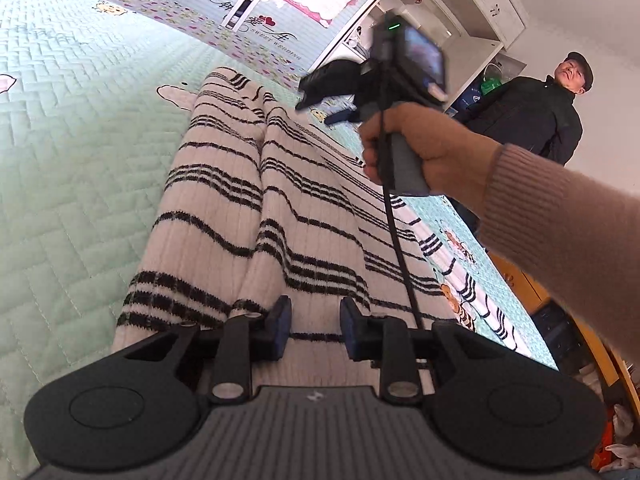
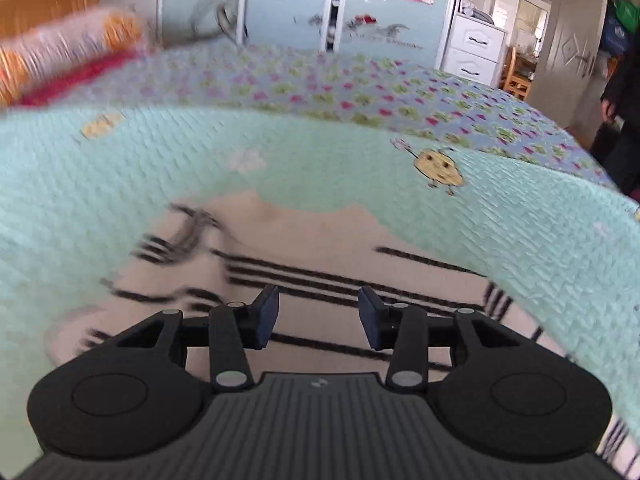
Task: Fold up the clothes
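A white knit garment with black stripes (image 1: 280,216) lies spread lengthwise on the mint quilted bed (image 1: 72,152), with a long crease down its middle. My left gripper (image 1: 315,326) is open just above its near end, nothing between the fingers. My right gripper (image 1: 316,96) shows in the left wrist view, held in a hand above the garment's far part. In the right wrist view the right gripper (image 2: 318,314) is open over the garment's (image 2: 320,248) far end, empty. That view is blurred.
The bed's patterned border (image 2: 360,92) runs along the far side. A wardrobe with decorated sliding doors (image 1: 280,4) and white drawers (image 2: 476,50) stand behind. A person in a dark coat (image 1: 536,112) stands at the bed's right. Pillows (image 2: 60,64) lie at the far left.
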Available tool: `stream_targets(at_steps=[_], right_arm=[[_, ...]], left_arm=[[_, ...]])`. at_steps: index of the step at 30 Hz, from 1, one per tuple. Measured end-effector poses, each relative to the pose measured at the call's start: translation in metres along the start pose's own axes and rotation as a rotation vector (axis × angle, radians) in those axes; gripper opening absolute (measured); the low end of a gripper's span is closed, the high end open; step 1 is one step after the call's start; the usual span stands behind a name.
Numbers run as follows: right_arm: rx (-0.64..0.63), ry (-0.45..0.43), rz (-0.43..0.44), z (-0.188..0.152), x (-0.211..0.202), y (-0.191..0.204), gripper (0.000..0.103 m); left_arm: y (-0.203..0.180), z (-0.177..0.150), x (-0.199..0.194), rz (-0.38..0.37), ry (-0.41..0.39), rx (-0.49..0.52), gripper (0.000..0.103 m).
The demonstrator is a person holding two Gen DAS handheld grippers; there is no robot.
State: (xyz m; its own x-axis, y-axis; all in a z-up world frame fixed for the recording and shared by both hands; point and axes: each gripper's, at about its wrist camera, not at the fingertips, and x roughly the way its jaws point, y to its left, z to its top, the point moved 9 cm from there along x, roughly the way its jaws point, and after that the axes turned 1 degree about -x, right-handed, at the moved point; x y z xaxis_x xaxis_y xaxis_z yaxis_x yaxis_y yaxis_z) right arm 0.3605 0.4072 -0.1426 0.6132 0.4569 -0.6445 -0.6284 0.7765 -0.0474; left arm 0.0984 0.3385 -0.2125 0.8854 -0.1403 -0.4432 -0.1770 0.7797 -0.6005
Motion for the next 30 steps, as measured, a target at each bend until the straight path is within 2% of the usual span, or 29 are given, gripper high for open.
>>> stream_targets(at_steps=[3, 4, 6, 7, 9, 11, 13, 15, 18, 21, 23, 25, 27, 29, 30], right_arm=[[-0.173, 0.014, 0.101, -0.010, -0.019, 0.044, 0.049], [-0.250, 0.032, 0.086, -0.016, -0.017, 0.054, 0.049], [-0.328, 0.084, -0.017, -0.025, 0.003, 0.051, 0.049], [-0.322, 0.091, -0.059, -0.026, 0.013, 0.042, 0.049], [-0.203, 0.058, -0.104, -0.019, 0.024, 0.014, 0.049], [-0.049, 0.065, -0.095, -0.022, 0.035, -0.008, 0.049], [0.013, 0.088, -0.072, -0.034, 0.046, -0.018, 0.050], [0.019, 0.044, -0.060, -0.037, 0.046, -0.021, 0.051], [0.073, -0.044, -0.058, -0.034, 0.023, -0.024, 0.051], [-0.017, -0.128, 0.006, -0.028, -0.016, 0.000, 0.051], [-0.131, -0.138, 0.094, -0.027, -0.033, 0.029, 0.055], [-0.253, -0.073, 0.060, -0.032, -0.022, 0.044, 0.061], [-0.306, 0.010, -0.042, -0.039, 0.010, 0.033, 0.059], [-0.233, -0.014, -0.112, -0.035, 0.024, 0.008, 0.066], [-0.187, -0.014, -0.100, -0.036, 0.029, 0.002, 0.068]], left_arm=[[-0.001, -0.002, -0.001, 0.004, -0.002, 0.002, 0.029], [-0.001, -0.002, -0.001, 0.004, -0.002, 0.001, 0.029], [-0.001, -0.002, -0.002, 0.007, -0.003, -0.004, 0.028], [0.000, -0.002, -0.003, 0.009, -0.006, -0.009, 0.027], [0.002, 0.000, -0.005, 0.022, -0.017, -0.023, 0.024], [0.006, 0.000, -0.009, 0.036, -0.031, -0.047, 0.015], [0.009, 0.001, -0.010, 0.038, -0.035, -0.068, 0.014], [0.011, 0.001, -0.009, 0.036, -0.035, -0.074, 0.013], [0.010, 0.001, -0.010, 0.039, -0.034, -0.066, 0.013], [0.009, 0.001, -0.010, 0.042, -0.034, -0.059, 0.013], [0.009, 0.000, -0.010, 0.044, -0.033, -0.058, 0.013], [0.009, 0.000, -0.010, 0.047, -0.034, -0.054, 0.013], [0.009, 0.000, -0.010, 0.047, -0.033, -0.052, 0.013], [0.010, 0.000, -0.009, 0.045, -0.033, -0.054, 0.013], [0.010, 0.000, -0.009, 0.045, -0.033, -0.055, 0.013]])
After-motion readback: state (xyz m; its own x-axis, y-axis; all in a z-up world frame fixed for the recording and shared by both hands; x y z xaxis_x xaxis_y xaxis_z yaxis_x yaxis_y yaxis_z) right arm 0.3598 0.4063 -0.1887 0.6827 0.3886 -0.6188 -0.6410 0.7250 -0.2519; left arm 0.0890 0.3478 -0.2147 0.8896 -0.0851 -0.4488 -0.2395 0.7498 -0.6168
